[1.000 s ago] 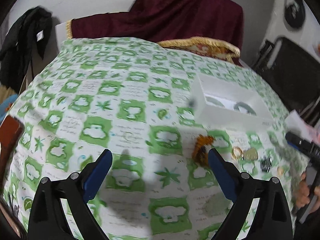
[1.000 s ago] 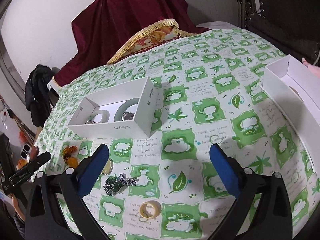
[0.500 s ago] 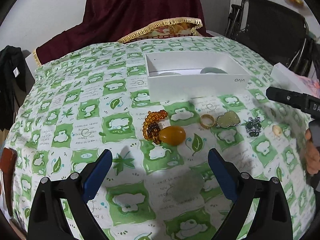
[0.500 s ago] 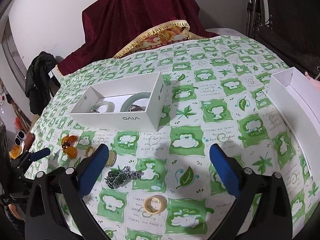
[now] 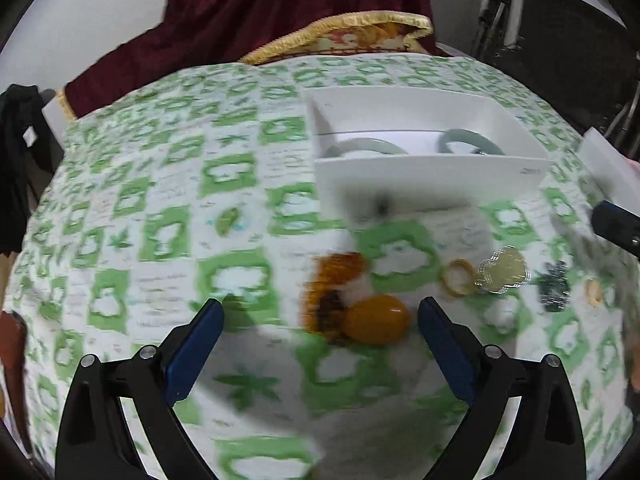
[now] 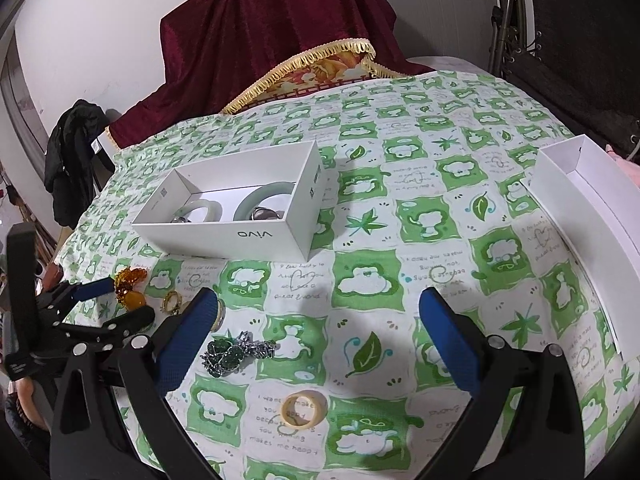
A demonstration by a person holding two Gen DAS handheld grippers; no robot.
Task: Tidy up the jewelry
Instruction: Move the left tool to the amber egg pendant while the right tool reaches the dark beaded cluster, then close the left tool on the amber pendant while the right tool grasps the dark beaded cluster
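Left gripper [image 5: 320, 320], jaws spread and empty, hung near the orange amber-bead pendant [image 5: 360, 316]; next: close on it, lift to the white cardboard box [image 5: 428, 184].

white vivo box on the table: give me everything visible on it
The white vivo box is an open, lidless rectangular tray, apparently cardboard, sitting flat on the green-patterned tablecloth. Grey "vivo" lettering on its near long wall reads upside down from the right wrist view; small printed labels mark an end wall and the inside. Inside lie two pale green bangles and some darker metallic pieces, too small to identify. Neither gripper touches it; the amber bead piece lies apart, in front.
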